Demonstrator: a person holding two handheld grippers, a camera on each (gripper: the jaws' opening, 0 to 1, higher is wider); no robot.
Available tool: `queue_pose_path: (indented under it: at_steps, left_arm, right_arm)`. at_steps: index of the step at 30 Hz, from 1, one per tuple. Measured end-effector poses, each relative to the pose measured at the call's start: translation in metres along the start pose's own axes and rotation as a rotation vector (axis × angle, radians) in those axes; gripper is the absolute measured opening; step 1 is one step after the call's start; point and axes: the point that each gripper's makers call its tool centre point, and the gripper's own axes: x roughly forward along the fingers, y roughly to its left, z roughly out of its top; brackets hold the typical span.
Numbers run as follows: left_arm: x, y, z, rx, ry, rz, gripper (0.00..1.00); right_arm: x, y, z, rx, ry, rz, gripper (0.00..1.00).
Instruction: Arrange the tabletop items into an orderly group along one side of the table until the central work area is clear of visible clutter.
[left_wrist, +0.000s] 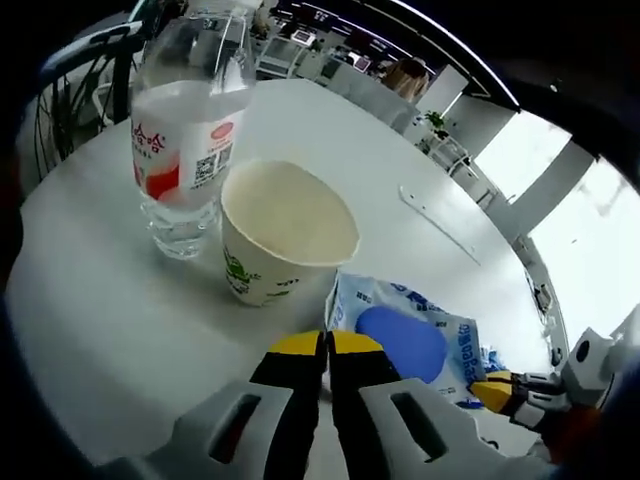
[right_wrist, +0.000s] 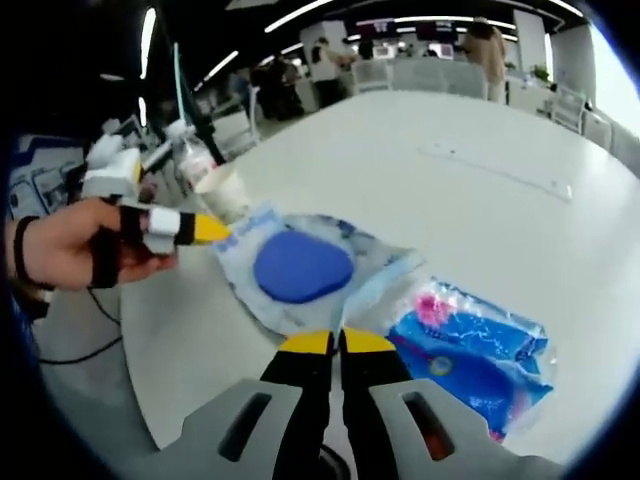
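A clear packet holding a blue oval pad (left_wrist: 405, 340) (right_wrist: 300, 268) lies flat on the white table (left_wrist: 330, 130) (right_wrist: 450, 190). My left gripper (left_wrist: 327, 343) (right_wrist: 212, 229) is shut, its yellow tips at the packet's corner nearest the cup. My right gripper (right_wrist: 335, 342) (left_wrist: 492, 390) is shut too, tips against the packet's opposite edge. Whether either pinches the film does not show. A paper cup (left_wrist: 285, 235) (right_wrist: 225, 190) and a water bottle (left_wrist: 185, 150) (right_wrist: 193, 160) stand upright together beyond the left gripper. A blue printed packet (right_wrist: 470, 350) lies to the right of my right gripper.
A hand (right_wrist: 70, 245) holds the left gripper at the table's edge. A thin white strip (left_wrist: 440, 225) (right_wrist: 495, 165) lies far out on the table. Chairs, desks and people stand in the room behind.
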Motion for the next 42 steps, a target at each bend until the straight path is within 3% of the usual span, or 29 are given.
queue_pose_path:
  at_steps: [19, 23, 33, 42]
  left_arm:
    - [0.013, 0.006, 0.003, -0.011, 0.014, 0.004, 0.01]
    - [0.007, 0.013, 0.001, -0.073, -0.002, 0.006, 0.03]
    - [-0.015, 0.017, -0.017, -0.048, -0.003, -0.017, 0.05]
    - [-0.028, 0.019, -0.025, -0.053, -0.014, -0.012, 0.05]
  right_arm:
    - [0.002, -0.011, -0.001, 0.07, 0.011, 0.007, 0.02]
    - [-0.003, -0.01, -0.005, 0.061, -0.001, 0.0, 0.06]
    - [-0.018, -0.005, -0.006, 0.069, -0.068, -0.001, 0.05]
    - [-0.028, -0.004, -0.012, 0.066, -0.079, -0.004, 0.04]
